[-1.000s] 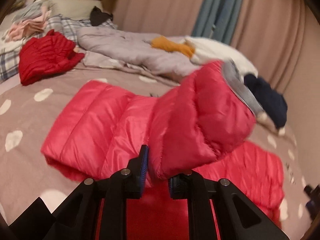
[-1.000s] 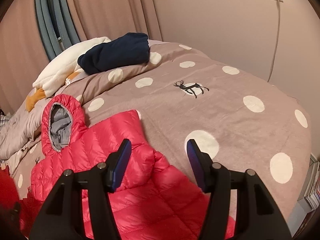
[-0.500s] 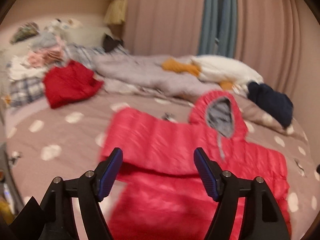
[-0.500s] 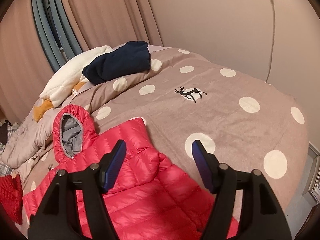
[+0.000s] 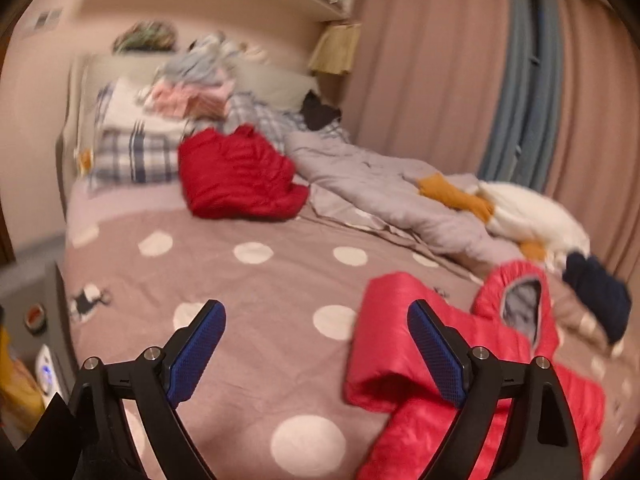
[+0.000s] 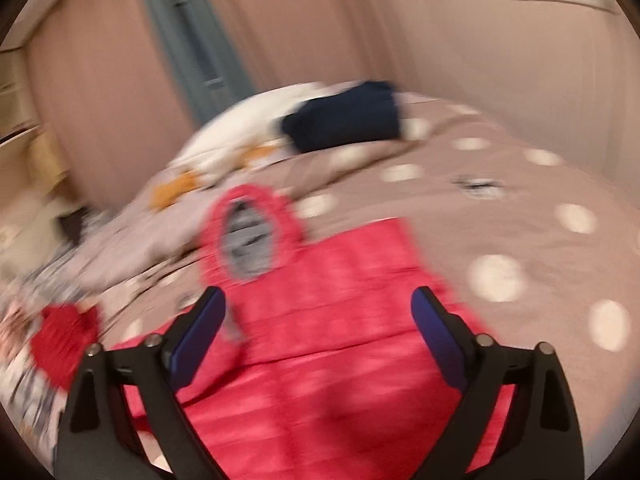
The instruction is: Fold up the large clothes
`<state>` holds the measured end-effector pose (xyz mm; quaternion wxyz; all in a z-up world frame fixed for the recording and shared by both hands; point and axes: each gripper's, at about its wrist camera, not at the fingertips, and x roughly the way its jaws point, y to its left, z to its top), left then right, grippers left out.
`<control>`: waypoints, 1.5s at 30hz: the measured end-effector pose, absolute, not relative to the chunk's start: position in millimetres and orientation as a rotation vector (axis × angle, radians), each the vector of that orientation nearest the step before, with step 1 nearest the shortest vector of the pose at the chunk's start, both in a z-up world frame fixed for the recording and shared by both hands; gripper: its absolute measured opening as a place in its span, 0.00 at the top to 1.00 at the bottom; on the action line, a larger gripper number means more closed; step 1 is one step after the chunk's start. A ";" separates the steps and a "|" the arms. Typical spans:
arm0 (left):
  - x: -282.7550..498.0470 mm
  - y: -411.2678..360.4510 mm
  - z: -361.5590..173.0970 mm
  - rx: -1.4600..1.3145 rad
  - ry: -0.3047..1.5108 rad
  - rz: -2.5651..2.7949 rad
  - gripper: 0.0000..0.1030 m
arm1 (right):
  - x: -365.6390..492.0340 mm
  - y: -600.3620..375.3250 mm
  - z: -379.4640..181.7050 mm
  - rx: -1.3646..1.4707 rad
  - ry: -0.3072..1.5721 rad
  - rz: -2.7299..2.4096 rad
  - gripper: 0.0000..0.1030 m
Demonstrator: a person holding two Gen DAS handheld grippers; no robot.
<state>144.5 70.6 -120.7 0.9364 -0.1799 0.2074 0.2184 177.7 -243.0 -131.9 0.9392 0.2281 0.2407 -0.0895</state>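
Observation:
A pink-red hooded puffer jacket [image 5: 404, 344] lies on the polka-dot bed cover [image 5: 256, 280], with one sleeve folded across its body and the grey-lined hood [image 5: 520, 308] at the far end. In the right wrist view the jacket [image 6: 340, 320] fills the lower middle, its hood [image 6: 248, 240] pointing away. My left gripper [image 5: 316, 352] is open and empty, left of the jacket above the bare cover. My right gripper [image 6: 318, 338] is open and empty above the jacket's body. Both views are blurred.
A darker red jacket [image 5: 236, 176] lies bunched further up the bed, beside a grey duvet [image 5: 380, 188]. White [image 5: 532, 216], mustard [image 5: 452, 192] and navy [image 5: 596, 296] clothes lie near the curtains. A clothes pile [image 5: 188, 88] sits on plaid pillows. The bed's left edge drops to a bedside unit [image 5: 36, 320].
My left gripper let go of the sleeve, opened and swung left away from the jacket. My right gripper stayed open and moved left over the jacket's body.

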 end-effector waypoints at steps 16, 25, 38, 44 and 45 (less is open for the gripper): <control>157.2 124.8 -147.1 -0.415 0.491 0.582 0.12 | 322.6 -197.6 -247.2 0.455 0.766 0.017 0.79; 159.9 118.1 -151.6 -0.392 0.508 0.532 0.12 | 275.5 -243.6 -191.7 0.407 0.621 -0.193 0.86; 178.3 98.5 -163.1 -0.454 0.596 0.445 0.12 | 229.2 -341.7 -205.9 0.394 0.702 -0.570 0.69; 174.7 77.8 -154.6 -0.442 0.550 0.370 0.12 | 222.1 -332.5 -194.4 0.302 0.687 -0.579 0.44; 173.5 74.5 -152.7 -0.435 0.533 0.356 0.12 | 219.4 -331.2 -189.7 0.299 0.666 -0.575 0.39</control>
